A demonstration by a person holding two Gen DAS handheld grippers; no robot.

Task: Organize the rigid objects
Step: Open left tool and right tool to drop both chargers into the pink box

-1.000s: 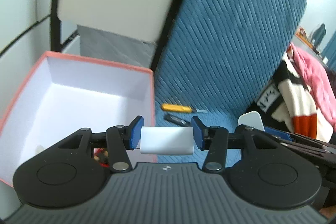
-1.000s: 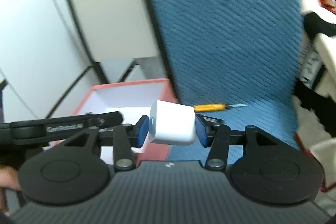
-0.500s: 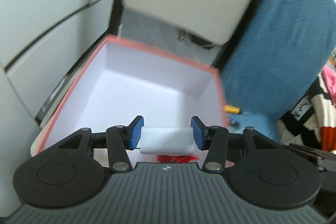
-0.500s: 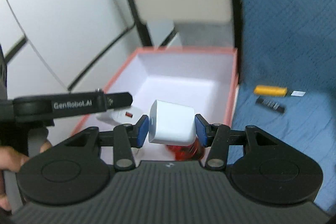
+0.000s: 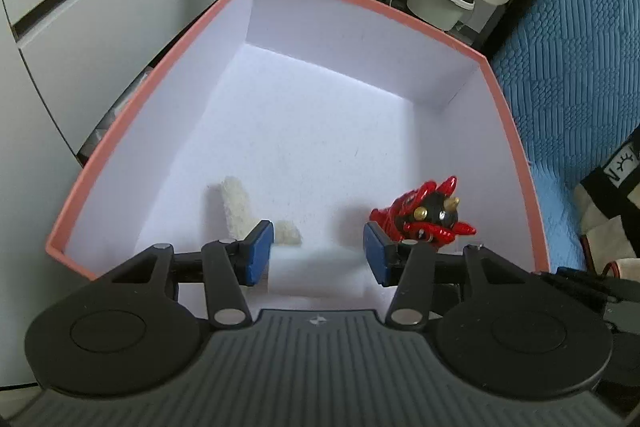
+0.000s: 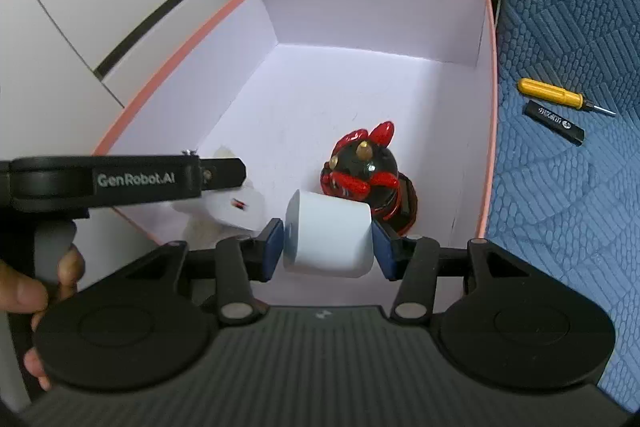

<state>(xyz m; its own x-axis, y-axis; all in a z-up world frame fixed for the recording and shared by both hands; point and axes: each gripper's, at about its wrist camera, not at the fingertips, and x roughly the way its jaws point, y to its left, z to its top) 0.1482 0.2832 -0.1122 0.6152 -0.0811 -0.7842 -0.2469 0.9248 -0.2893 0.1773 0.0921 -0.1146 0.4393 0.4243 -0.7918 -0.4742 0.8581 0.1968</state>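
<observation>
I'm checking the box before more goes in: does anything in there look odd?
Two rough, crumbly off-white pieces lie on the floor of the pink-rimmed box, near its front wall. They look like broken scraps. The red figurine seems intact.

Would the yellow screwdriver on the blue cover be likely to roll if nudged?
Probably slightly: the yellow screwdriver has a round-looking handle, though the quilted blue cover should damp rolling. It looks rigid and, being slim, probably light.

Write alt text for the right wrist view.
The right hand-held gripper clamps a white block above an open pink-rimmed box holding a red and black figurine. A yellow screwdriver lies outside on blue fabric.
</observation>
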